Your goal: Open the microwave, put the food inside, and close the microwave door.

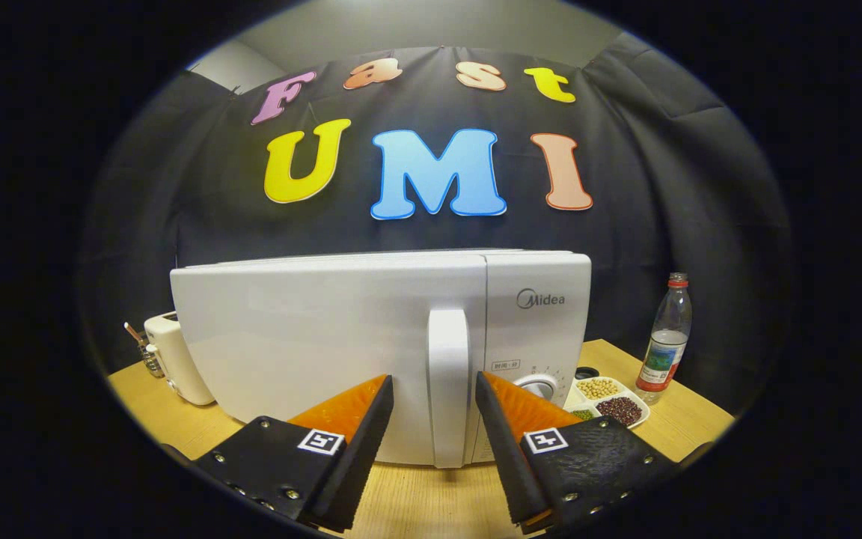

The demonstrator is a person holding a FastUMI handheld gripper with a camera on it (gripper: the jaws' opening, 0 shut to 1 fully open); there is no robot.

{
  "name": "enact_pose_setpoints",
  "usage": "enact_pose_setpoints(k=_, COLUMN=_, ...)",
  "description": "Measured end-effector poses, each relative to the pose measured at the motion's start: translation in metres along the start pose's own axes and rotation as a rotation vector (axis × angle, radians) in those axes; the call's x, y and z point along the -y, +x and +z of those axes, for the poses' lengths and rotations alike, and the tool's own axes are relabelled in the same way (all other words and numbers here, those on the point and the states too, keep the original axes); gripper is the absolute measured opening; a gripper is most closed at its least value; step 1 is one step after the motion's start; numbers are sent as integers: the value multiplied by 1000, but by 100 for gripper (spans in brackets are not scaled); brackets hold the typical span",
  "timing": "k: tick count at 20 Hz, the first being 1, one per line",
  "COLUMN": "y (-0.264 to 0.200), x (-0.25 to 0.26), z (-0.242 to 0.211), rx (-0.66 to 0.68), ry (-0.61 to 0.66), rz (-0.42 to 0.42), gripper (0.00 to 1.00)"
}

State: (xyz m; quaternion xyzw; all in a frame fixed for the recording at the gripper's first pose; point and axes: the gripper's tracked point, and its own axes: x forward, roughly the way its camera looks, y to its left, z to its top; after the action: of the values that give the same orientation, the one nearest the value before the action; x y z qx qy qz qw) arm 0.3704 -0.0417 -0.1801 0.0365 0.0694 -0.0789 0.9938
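On wooden table (pixel 416 501), open-fingered gripper (pixel 435 389)

It was a staged booth kitchen — black cloth wall (pixel 663 187) behind a wooden bench (pixel 416 501) carrying a microwave (pixel 311 337), toaster (pixel 173 355) and bottle (pixel 667 337).

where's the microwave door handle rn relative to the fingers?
In the gripper view, the handle stands upright between the open gripper fingers, untouched, on the closed microwave door, beside the control knob.
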Motion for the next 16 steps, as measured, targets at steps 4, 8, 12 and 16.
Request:
enact_pose_setpoints(k=4, y=2, x=10, z=-5, rx=-14, ry=18, rz=-55, gripper=30)
enact_pose_setpoints(k=8, y=1, x=11, z=-5, rx=-26, ry=52, rz=-61, gripper=13)
enact_pose_setpoints(k=12, y=-5, x=12, z=-5, rx=-25, ry=101, rz=-78, gripper=13)
enact_pose_setpoints(k=16, y=-7, x=8, z=-8, rx=-32, ry=109, rz=-62, gripper=8)
